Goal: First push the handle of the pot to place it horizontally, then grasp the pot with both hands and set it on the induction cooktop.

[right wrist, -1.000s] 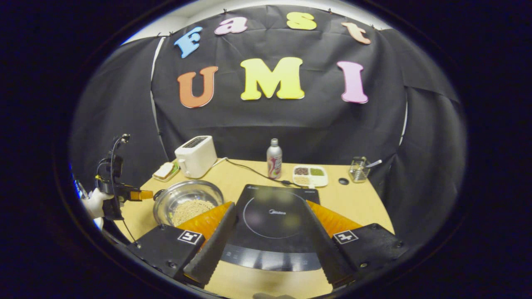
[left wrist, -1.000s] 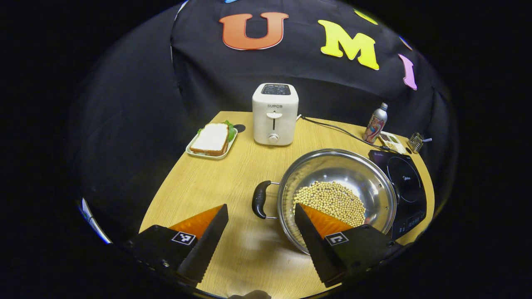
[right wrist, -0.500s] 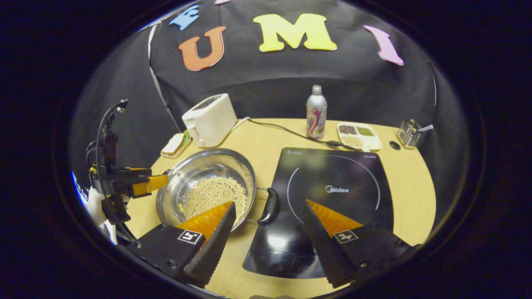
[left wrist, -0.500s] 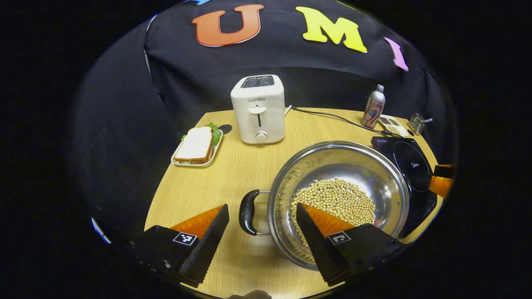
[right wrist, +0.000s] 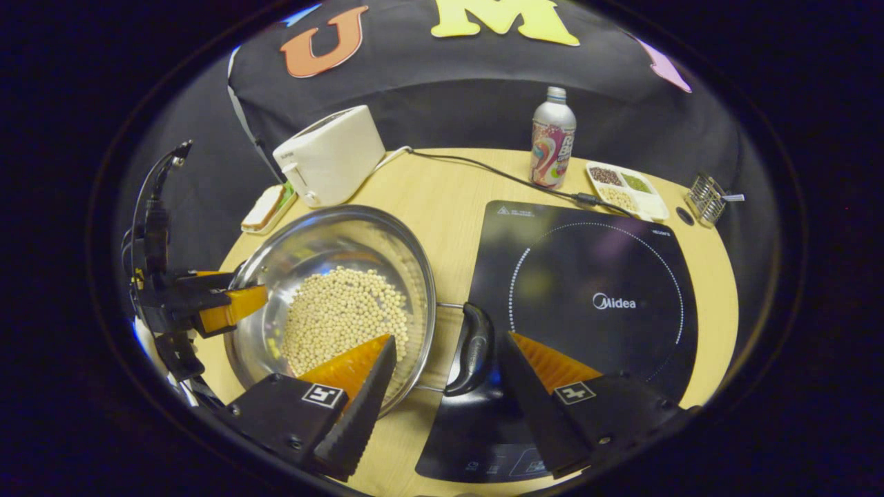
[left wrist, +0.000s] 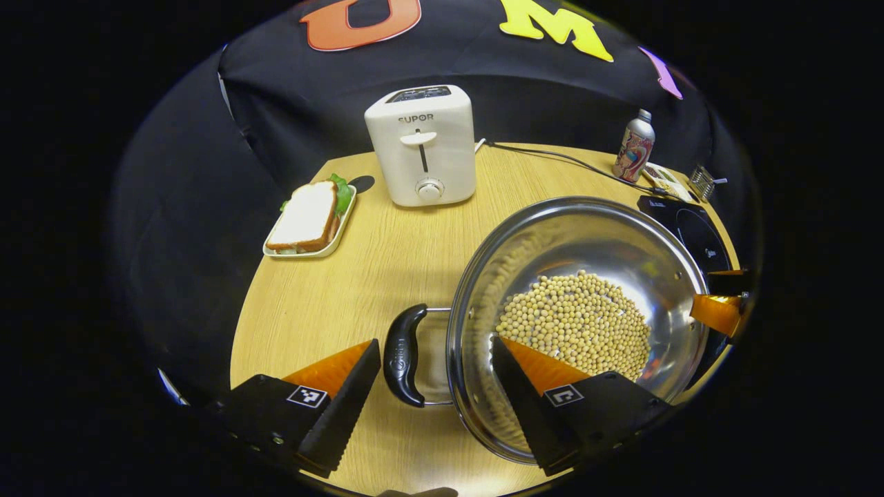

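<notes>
Stainless-steel pot of soybeans looms closer now: both open hand-held grippers have closed in, each straddling a black side handle, ready to clamp.

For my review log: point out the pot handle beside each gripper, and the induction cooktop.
left pot handle (left wrist: 403,355), left gripper view, on the grip's middle.
right pot handle (right wrist: 474,348), right gripper view, on the grip's middle.
induction cooktop (right wrist: 594,276), right gripper view, on its glass top.

From your right gripper view, the pot sits on the table at nine o'clock of the induction cooktop, toaster at eleven, bottle at twelve, divided dish at one.
</notes>
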Demonstrator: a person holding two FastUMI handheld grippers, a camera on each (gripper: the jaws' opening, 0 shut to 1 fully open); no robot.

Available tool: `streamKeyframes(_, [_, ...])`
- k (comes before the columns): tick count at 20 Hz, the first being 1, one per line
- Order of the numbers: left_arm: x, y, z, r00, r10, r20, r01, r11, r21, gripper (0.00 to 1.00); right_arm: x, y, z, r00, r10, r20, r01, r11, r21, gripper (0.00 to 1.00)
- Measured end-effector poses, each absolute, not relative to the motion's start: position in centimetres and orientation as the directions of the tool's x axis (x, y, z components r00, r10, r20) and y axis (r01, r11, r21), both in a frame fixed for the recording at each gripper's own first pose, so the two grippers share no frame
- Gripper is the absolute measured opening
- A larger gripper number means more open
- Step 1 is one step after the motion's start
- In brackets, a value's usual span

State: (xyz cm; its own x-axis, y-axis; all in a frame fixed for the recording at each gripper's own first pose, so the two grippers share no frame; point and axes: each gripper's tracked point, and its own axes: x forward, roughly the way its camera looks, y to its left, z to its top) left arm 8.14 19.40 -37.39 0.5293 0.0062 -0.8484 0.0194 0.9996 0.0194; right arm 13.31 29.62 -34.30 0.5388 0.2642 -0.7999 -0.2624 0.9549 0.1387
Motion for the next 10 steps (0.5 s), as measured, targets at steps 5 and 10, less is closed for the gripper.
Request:
streamKeyframes(5, [7.9,19.6,-38.3,0.487,-0.008,-0.873,0.032,0.999,0.009,0.87,14.1,29.6,-34.7,0.542,0.23,-0.808,-0.271,0.958,0.091,0.85])
streamKeyframes(10, [8.0,19.4,-38.8,0.443,-0.076,-0.893,0.032,0.997,-0.069,0.81,13.9,29.3,-34.8,0.522,0.16,-0.838,-0.263,0.965,0.02,0.72])
